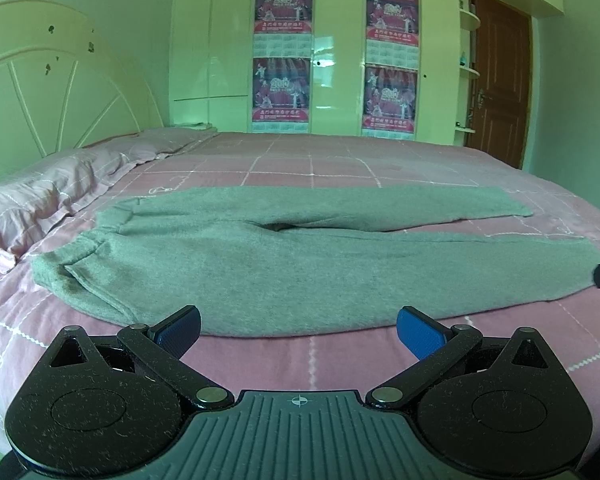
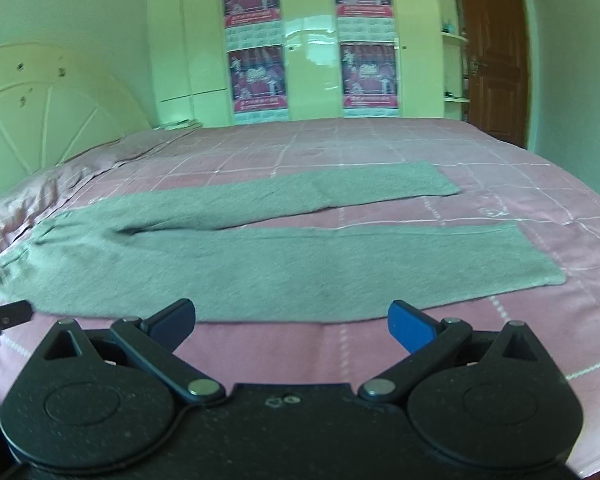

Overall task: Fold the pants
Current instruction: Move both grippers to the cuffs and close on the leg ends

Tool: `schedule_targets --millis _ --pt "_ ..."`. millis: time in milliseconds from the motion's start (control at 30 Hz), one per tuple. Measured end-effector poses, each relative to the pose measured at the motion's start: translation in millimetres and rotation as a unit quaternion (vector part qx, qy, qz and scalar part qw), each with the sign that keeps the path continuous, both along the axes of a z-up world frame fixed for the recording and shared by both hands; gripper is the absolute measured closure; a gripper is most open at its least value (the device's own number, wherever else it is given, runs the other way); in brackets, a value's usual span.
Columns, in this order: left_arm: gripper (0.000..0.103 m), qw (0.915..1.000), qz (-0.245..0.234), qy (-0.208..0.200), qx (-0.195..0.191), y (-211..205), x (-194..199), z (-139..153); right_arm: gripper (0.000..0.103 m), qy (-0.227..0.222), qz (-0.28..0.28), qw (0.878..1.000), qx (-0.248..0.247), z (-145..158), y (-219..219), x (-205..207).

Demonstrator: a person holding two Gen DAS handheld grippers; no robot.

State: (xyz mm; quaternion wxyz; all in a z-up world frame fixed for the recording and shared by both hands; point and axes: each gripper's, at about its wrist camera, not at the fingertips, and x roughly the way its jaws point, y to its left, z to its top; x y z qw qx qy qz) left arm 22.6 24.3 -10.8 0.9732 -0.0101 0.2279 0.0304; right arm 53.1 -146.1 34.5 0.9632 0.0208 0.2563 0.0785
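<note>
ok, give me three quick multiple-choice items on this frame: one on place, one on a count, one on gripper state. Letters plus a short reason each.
1. Where do the pants lie?
A. hung on the door
B. spread flat on the bed
C. on the floor

2. How many posters are on the wardrobe?
A. two
B. four
C. six

3. How are the left gripper and right gripper?
A. both open, holding nothing
B. both shut on the pants
C. left shut, right open

Answers:
1 B: the grey pants lie unfolded on the pink cover, legs apart.
2 B: two above, two below.
3 A: each wrist view shows the fingers wide apart, short of the cloth's near edge.
</note>
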Motion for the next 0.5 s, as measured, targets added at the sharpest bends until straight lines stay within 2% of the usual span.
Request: schedule_targets --millis 100,267,400,500 --pt "0.000 0.9996 0.025 0.000 0.011 20.5 19.5 0.0 0.006 -0.007 -0.037 0.999 0.001 3.0 -30.3 15.8" --pt "0.000 0.9977 0.056 -0.003 0.038 63.0 61.6 3.0 0.006 -0.020 -0.086 0.996 -0.033 1.5 -93.7 62.4" --pt "0.000 0.9927 0.116 0.000 0.033 127.3 100.4 8.3 0.006 -0.016 -0.160 0.985 -0.066 1.5 -159.5 109.4" --pt "0.000 0.9862 0.157 -0.002 0.051 167.0 122.4 14.5 0.006 -0.013 -0.214 0.972 -0.092 1.8 -196.4 134.5"
